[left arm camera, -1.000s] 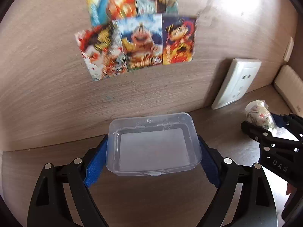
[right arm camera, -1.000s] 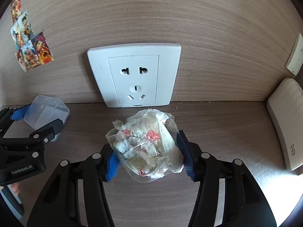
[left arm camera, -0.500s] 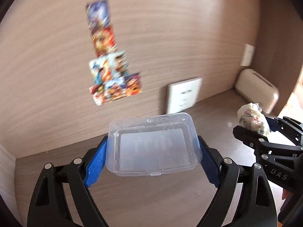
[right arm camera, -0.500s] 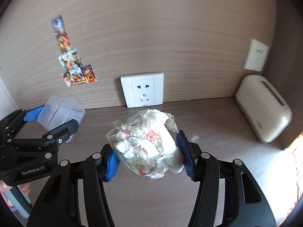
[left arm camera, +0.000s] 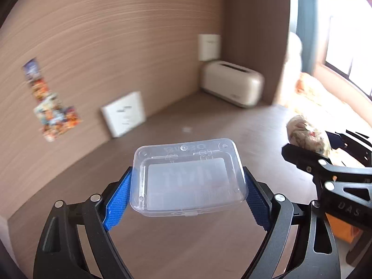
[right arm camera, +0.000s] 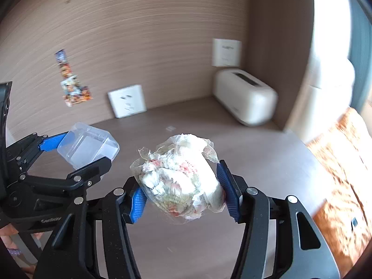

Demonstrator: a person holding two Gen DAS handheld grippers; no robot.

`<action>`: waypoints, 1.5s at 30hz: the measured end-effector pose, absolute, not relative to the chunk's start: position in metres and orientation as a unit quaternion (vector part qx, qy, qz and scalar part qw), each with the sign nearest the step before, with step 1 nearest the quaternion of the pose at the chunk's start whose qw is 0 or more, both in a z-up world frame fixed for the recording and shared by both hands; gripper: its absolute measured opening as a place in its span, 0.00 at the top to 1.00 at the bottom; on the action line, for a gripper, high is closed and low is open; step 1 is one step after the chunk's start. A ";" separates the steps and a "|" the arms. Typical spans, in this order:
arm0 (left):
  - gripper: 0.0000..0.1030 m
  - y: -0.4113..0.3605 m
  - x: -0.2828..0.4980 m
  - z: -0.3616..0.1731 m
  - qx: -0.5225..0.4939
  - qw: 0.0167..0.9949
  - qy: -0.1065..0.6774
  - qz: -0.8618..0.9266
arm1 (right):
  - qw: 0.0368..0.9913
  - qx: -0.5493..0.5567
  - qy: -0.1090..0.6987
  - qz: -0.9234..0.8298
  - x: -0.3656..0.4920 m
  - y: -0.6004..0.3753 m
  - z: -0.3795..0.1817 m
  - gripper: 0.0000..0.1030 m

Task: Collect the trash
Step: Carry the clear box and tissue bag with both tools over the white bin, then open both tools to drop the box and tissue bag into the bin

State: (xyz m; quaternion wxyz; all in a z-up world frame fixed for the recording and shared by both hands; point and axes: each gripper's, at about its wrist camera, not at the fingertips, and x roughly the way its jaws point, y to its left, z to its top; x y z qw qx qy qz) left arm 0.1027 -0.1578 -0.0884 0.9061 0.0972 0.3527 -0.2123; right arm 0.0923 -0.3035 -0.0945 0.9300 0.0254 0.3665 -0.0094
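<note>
Currently, left wrist view: left gripper [left arm camera: 187,187] clamped on clear plastic box [left arm camera: 187,176], long axis spanning pads, lifted above wooden desk [left arm camera: 176,244]

Right wrist view: right gripper [right arm camera: 182,191] clenched on crumpled wrapper wad [right arm camera: 179,181], airborne; box [right arm camera: 89,145] just left; no bin visible

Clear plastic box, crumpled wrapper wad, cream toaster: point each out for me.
clear plastic box [left arm camera: 188,179], left wrist view, middle of its lid.
crumpled wrapper wad [right arm camera: 179,179], right wrist view, centre of the bundle.
cream toaster [right arm camera: 246,100], right wrist view, its side.
</note>
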 end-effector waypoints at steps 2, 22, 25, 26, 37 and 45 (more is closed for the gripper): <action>0.17 -0.175 0.091 -0.094 0.113 0.897 0.353 -0.240 | 0.927 0.040 0.372 -0.040 0.074 -0.324 -0.097 0.45; 0.17 -0.352 -0.071 -0.173 0.271 0.727 0.353 -0.522 | 0.849 0.156 0.440 -0.250 -0.114 -0.453 -0.154 0.44; 0.17 -0.367 -0.094 -0.189 0.283 0.699 0.359 -0.550 | 0.839 0.170 0.445 -0.263 -0.131 -0.462 -0.163 0.44; 0.17 -0.371 -0.100 -0.195 0.286 0.691 0.361 -0.557 | 0.836 0.174 0.447 -0.267 -0.136 -0.464 -0.167 0.44; 0.17 -0.404 -0.139 -0.291 0.317 0.618 0.400 -0.598 | 0.798 0.218 0.496 -0.263 -0.165 -0.488 -0.254 0.44; 0.17 -0.426 -0.138 -0.392 0.330 0.585 0.436 -0.600 | 0.771 0.232 0.542 -0.241 -0.168 -0.498 -0.352 0.44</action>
